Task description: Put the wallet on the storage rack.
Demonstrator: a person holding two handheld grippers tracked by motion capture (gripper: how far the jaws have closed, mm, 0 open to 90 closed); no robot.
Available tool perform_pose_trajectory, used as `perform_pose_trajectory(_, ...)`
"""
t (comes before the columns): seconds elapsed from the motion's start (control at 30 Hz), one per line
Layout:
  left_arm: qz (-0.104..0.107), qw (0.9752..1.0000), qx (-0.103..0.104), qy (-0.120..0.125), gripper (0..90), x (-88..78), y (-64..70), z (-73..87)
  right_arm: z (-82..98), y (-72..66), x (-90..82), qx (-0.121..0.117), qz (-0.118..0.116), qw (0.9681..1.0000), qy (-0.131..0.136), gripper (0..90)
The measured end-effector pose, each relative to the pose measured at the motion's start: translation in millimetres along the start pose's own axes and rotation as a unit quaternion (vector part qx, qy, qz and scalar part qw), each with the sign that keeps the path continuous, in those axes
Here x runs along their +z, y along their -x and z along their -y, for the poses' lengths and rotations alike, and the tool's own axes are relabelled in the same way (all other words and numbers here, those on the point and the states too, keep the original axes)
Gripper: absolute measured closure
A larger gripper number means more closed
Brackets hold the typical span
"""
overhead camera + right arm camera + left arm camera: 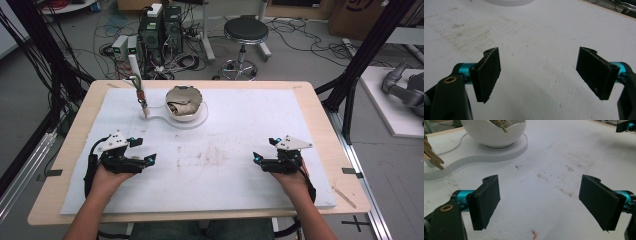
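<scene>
White foam sheeting, stained at centre, covers the wooden bench. Left tool at 8 o'clock and right tool at 4 o'clock rest low over it, each with jaws spread and holding nothing. At 11 o'clock, a white cracked bowl of crumpled brownish material sits on a white foam base.

One overhead camera, two low cameras riding the grippers.
The high view looks down and forward over the white bowl; the left gripper view faces it close, sharing it; the right gripper view skims the mat nearby.
</scene>
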State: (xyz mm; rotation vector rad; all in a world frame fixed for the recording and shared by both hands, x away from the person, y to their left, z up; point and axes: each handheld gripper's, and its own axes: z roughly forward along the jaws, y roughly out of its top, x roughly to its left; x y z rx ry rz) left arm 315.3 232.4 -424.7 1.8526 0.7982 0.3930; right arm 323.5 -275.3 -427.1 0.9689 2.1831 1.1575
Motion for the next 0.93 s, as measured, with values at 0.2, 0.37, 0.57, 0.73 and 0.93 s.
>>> perform_pose_trajectory(0.2, 0.0, 1.0, -0.005, 0.002, 17.3, 0.9, -2.4, 2.0, 1.0, -0.2, -1.9, 0.004, 0.005, 1.0, -0.001, 20.2)
perform_pose_trajectory(0.37, -0.002, 1.0, 0.0, -0.006, 17.3, 1.8, -1.6, 2.4, 1.9, 0.5, -2.1, 0.006, 0.007, 1.0, -0.002, 20.2)
perform_pose_trajectory(0.57, 0.002, 1.0, 0.002, -0.007, 17.3, 4.1, -0.1, 2.3, 2.6, -1.0, -3.7, 0.006, 0.007, 1.0, -0.003, 20.2)
perform_pose_trajectory(0.73, 0.004, 0.9999, 0.002, -0.009, 17.3, 4.8, -0.7, 2.8, 3.3, 0.4, -2.5, 0.006, 0.006, 0.9999, -0.007, 20.2)
perform_pose_trajectory(0.93, 0.001, 0.9999, -0.006, -0.01, 17.3, 5.0, -2.8, 4.1, 3.2, 2.1, -3.5, 0.004, 0.01, 0.9999, -0.002, 20.2)
